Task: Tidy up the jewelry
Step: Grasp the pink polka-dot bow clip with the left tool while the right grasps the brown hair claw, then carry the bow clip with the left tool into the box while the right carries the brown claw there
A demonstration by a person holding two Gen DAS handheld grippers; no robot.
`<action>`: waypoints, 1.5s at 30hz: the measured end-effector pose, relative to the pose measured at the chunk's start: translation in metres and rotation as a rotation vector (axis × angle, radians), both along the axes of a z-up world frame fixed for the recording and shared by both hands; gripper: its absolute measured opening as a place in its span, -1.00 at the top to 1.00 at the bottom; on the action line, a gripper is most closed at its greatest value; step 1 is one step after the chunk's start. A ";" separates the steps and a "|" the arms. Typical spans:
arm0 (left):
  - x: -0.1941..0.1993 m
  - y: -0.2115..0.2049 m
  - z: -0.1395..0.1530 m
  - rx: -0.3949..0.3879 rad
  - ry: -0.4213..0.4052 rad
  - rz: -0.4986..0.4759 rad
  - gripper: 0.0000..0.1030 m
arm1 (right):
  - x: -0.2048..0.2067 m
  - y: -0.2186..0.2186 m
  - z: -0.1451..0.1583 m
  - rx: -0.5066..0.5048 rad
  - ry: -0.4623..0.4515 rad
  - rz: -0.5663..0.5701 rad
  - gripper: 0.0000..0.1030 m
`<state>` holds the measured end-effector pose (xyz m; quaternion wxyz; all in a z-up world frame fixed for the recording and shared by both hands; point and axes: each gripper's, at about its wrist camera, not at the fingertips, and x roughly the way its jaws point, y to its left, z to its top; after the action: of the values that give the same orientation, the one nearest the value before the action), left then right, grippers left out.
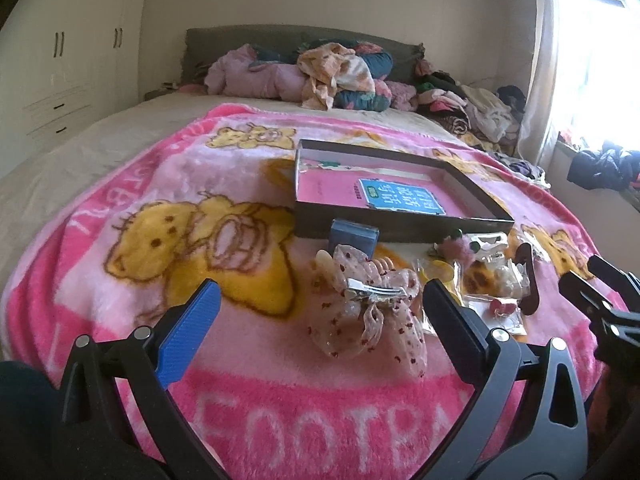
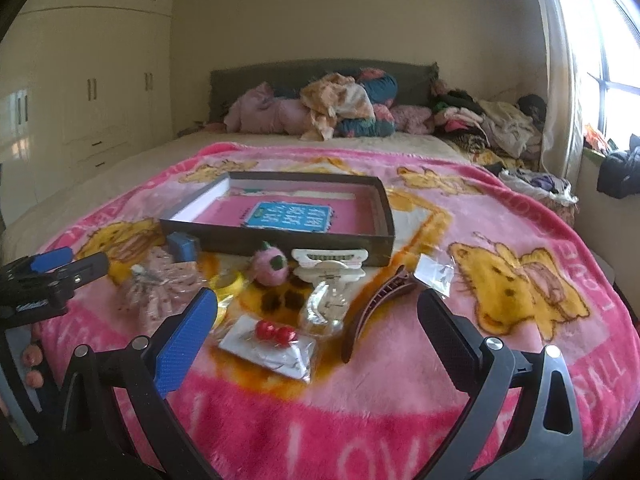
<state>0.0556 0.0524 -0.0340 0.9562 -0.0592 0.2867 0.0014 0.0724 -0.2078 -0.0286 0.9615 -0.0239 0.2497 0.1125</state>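
A dark open box (image 1: 400, 224) (image 2: 280, 242) with a pink and blue card inside lies on the pink blanket. In front of it sit a dotted sheer bow clip (image 1: 368, 312) (image 2: 160, 284), a small blue box (image 1: 354, 236) (image 2: 184, 246), a pink pompom (image 2: 270, 266), a white claw clip (image 2: 328, 264), red bead earrings in a bag (image 2: 276, 334), a brown hair clip (image 2: 372, 304) (image 1: 528, 280) and a clear packet (image 2: 434, 270). My left gripper (image 1: 320, 320) stands open around the bow clip. My right gripper (image 2: 318, 322) is open, just short of the earrings bag.
The pink teddy-bear blanket (image 1: 240, 360) covers a bed. Pillows and piled clothes (image 1: 320, 72) lie at the headboard, more clothes (image 2: 500, 124) at the back right. A wardrobe (image 2: 92, 92) stands left, a curtained window (image 2: 592, 60) right. Part of a hand (image 2: 32, 364) shows at the left edge.
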 end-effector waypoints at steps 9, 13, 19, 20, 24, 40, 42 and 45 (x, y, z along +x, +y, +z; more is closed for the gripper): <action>0.035 -0.027 -0.019 0.049 0.099 -0.139 -0.80 | 0.044 -0.019 -0.023 0.030 0.147 -0.123 -0.88; 0.045 -0.037 -0.027 0.060 0.127 -0.188 -0.79 | 0.061 -0.030 -0.036 0.080 0.228 -0.164 -0.80; 0.051 -0.039 -0.037 0.071 0.153 -0.206 -0.36 | 0.080 -0.040 -0.044 0.139 0.276 -0.197 -0.51; 0.052 -0.039 -0.038 0.073 0.161 -0.210 -0.21 | 0.083 -0.042 -0.044 0.152 0.279 -0.199 -0.46; 0.055 -0.036 -0.045 0.065 0.187 -0.215 0.38 | 0.091 -0.044 -0.044 0.193 0.307 -0.199 -0.19; 0.031 -0.014 -0.019 -0.027 0.131 -0.215 0.65 | 0.078 -0.051 -0.048 0.244 0.321 -0.170 0.72; 0.030 -0.010 -0.016 -0.032 0.128 -0.206 0.65 | 0.071 -0.052 -0.045 0.225 0.305 -0.167 0.72; 0.029 -0.005 -0.010 -0.041 0.120 -0.196 0.65 | 0.062 -0.057 -0.041 0.232 0.285 -0.153 0.75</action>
<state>0.0841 0.0470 -0.0439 0.9315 -0.0501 0.3476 -0.0944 0.1348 -0.2647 -0.0694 0.9184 0.1225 0.3698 0.0695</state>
